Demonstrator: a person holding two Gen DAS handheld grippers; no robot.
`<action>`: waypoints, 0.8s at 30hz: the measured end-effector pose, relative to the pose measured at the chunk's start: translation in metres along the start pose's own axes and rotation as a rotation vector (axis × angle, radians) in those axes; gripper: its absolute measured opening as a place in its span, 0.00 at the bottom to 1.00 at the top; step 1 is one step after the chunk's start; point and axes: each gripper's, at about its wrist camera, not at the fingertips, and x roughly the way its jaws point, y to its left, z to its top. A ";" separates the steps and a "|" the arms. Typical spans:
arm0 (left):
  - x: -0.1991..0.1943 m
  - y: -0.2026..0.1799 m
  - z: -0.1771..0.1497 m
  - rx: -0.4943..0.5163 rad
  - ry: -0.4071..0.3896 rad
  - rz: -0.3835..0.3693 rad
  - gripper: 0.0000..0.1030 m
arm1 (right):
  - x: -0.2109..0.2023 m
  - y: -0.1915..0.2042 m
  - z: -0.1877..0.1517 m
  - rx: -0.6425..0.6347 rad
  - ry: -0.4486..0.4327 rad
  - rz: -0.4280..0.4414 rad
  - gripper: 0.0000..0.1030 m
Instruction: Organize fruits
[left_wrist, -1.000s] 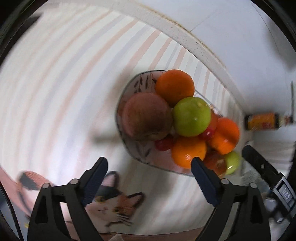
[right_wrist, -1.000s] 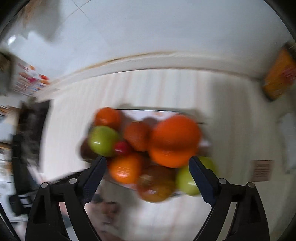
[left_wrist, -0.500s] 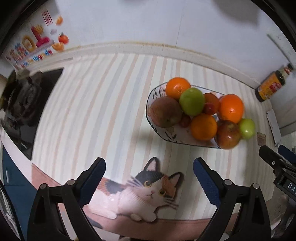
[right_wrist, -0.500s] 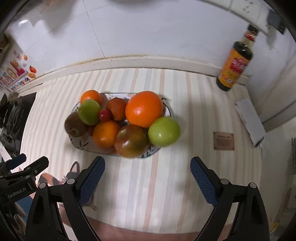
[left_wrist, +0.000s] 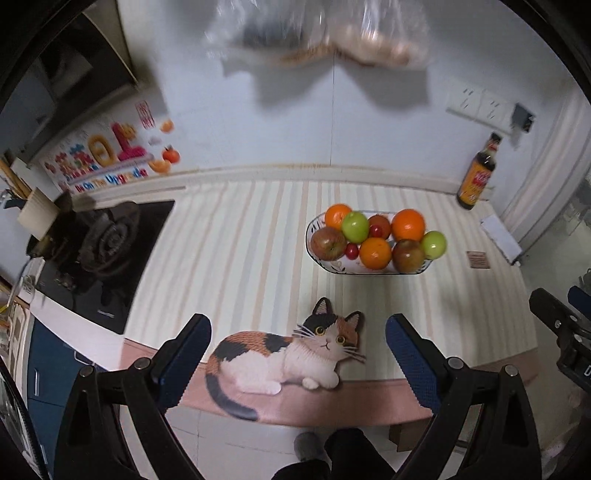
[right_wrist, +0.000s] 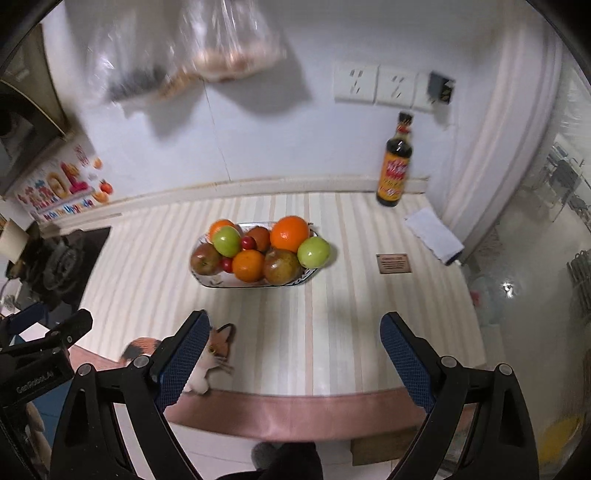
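Both grippers hang over the front edge of the counter (left_wrist: 236, 258), apart from everything on it. The left gripper (left_wrist: 298, 343) has its fingers wide apart with nothing between them; under the gap lies a cat mat (left_wrist: 284, 356) at the counter's front edge. The right gripper (right_wrist: 294, 343) is likewise spread and empty, with the cat mat (right_wrist: 207, 354) showing just past its left finger.

The fruit sits piled in a bowl (left_wrist: 334, 266) toward the back of the counter, right of its middle and well apart from both grippers. In the left view the pile reads, back row: an orange (left_wrist: 338, 216), a green apple (left_wrist: 355, 226), a reddish fruit (left_wrist: 380, 224) and a bigger orange (left_wrist: 408, 224). Front row: a red apple (left_wrist: 328, 243), a third orange (left_wrist: 375, 253), a dark reddish-green fruit (left_wrist: 408, 254) that may be an apple, and a second green apple (left_wrist: 434, 244) at the bowl's right end. Two small red fruits (left_wrist: 352, 251) are tucked among them.

From the right wrist the same bowl (right_wrist: 221, 282) lies ahead of the left finger.

A sauce bottle (right_wrist: 394, 166) stands at the back right corner against the wall. Near the right edge are a white folded cloth or paper (right_wrist: 434, 234) and a small brown card (right_wrist: 394, 263). A stove (left_wrist: 99, 243) takes up the left end of the counter. Plastic bags (left_wrist: 321, 33), blurred, hang on the wall above.
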 end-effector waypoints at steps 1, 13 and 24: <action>-0.010 0.001 -0.003 0.002 -0.012 -0.002 0.94 | -0.015 0.000 -0.005 0.004 -0.015 0.001 0.93; -0.118 -0.001 -0.043 -0.002 -0.173 -0.025 0.94 | -0.142 -0.005 -0.059 0.004 -0.160 0.035 0.94; -0.144 -0.008 -0.055 -0.018 -0.217 -0.022 0.94 | -0.178 -0.004 -0.062 -0.032 -0.186 0.091 0.94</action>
